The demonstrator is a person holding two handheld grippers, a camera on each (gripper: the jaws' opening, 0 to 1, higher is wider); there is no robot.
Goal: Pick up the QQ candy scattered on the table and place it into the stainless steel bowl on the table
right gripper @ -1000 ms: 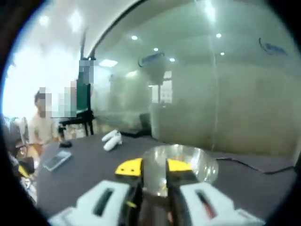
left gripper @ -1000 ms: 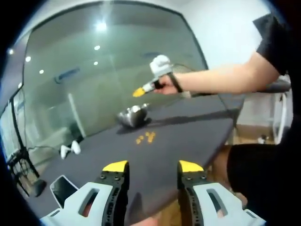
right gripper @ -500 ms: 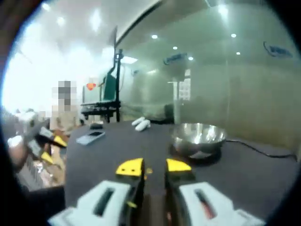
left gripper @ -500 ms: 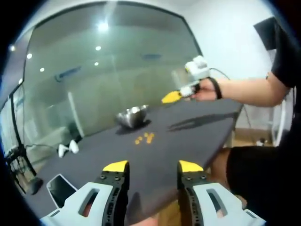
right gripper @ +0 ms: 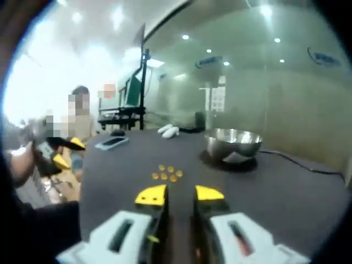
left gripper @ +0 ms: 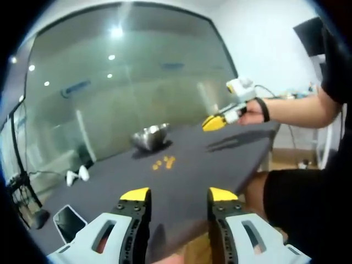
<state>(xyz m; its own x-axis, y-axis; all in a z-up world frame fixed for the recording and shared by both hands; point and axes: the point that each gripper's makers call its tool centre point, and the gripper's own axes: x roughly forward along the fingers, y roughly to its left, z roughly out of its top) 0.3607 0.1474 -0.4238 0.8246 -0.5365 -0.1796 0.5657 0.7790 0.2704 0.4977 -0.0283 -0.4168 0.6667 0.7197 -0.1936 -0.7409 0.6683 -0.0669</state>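
Several yellow QQ candies [left gripper: 164, 162] lie in a small cluster on the dark grey table [left gripper: 220, 159]. Just beyond them stands the stainless steel bowl [left gripper: 149, 136]. My left gripper [left gripper: 179, 195] hangs at the near table edge, wide open, holding nothing. My right gripper [left gripper: 214, 122], held by a hand, hovers above the table to the right of the bowl. In the right gripper view, the right gripper [right gripper: 180, 194] shows a narrow bare gap, with the candies [right gripper: 166, 173] just ahead and the bowl [right gripper: 234, 144] farther right. The left gripper [right gripper: 66, 153] appears at the left, jaws apart.
A phone [left gripper: 69, 223] and two white objects [left gripper: 74, 176] lie on the table's left part. A cable [right gripper: 297, 162] runs behind the bowl. A glass wall backs the table. A person [right gripper: 80, 118] and a stand [right gripper: 132, 110] are beyond the table's far side.
My right gripper has pulled back from above the bowl toward the near edge, so the candies now lie in front of it. The left gripper has barely moved.
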